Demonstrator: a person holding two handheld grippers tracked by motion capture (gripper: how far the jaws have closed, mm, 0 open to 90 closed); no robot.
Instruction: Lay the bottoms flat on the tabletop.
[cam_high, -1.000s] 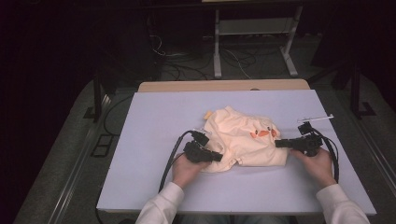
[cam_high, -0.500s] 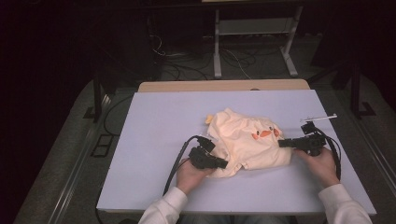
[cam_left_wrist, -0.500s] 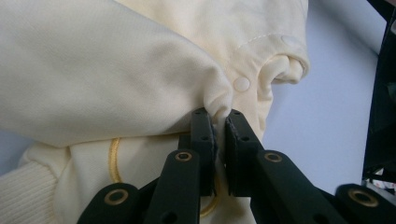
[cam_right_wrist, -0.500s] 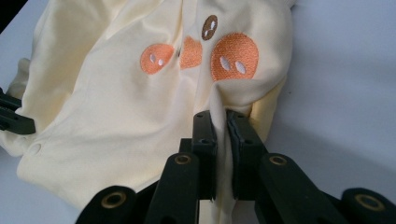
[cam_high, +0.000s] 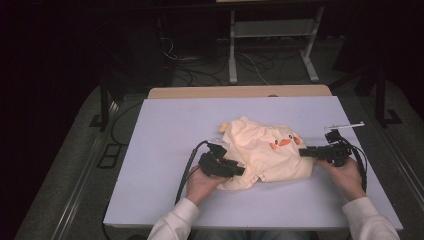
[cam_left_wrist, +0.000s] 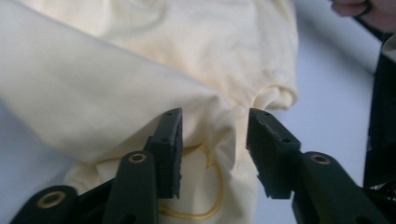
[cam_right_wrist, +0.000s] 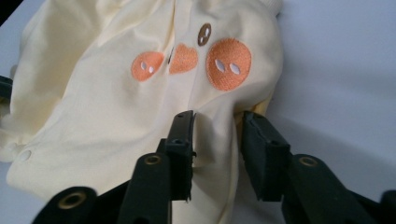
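Observation:
A pale yellow baby garment (cam_high: 265, 150) with orange embroidered patches (cam_right_wrist: 229, 63) lies crumpled at the middle of the table. My left gripper (cam_high: 240, 170) is at its near left edge. Its jaws have just been opening, and a fold with a snap button (cam_left_wrist: 239, 111) sits loose between them around the left gripper (cam_left_wrist: 212, 135). My right gripper (cam_high: 304, 151) is at the garment's right edge. It too has just been opening, and the right gripper (cam_right_wrist: 217, 135) stands apart around a fold of cloth (cam_right_wrist: 215, 154) without pressing it.
The light table top (cam_high: 170, 130) has bare room on all sides of the garment. A wooden board (cam_high: 240, 92) borders its far edge. Cables (cam_high: 187, 170) trail from both grippers. Behind the table are a stand's legs (cam_high: 232, 60) and floor cables.
Both grippers' jaws have come apart and let go of the cloth they pinched. The left gripper has shifted slightly toward the near right along the garment's edge.

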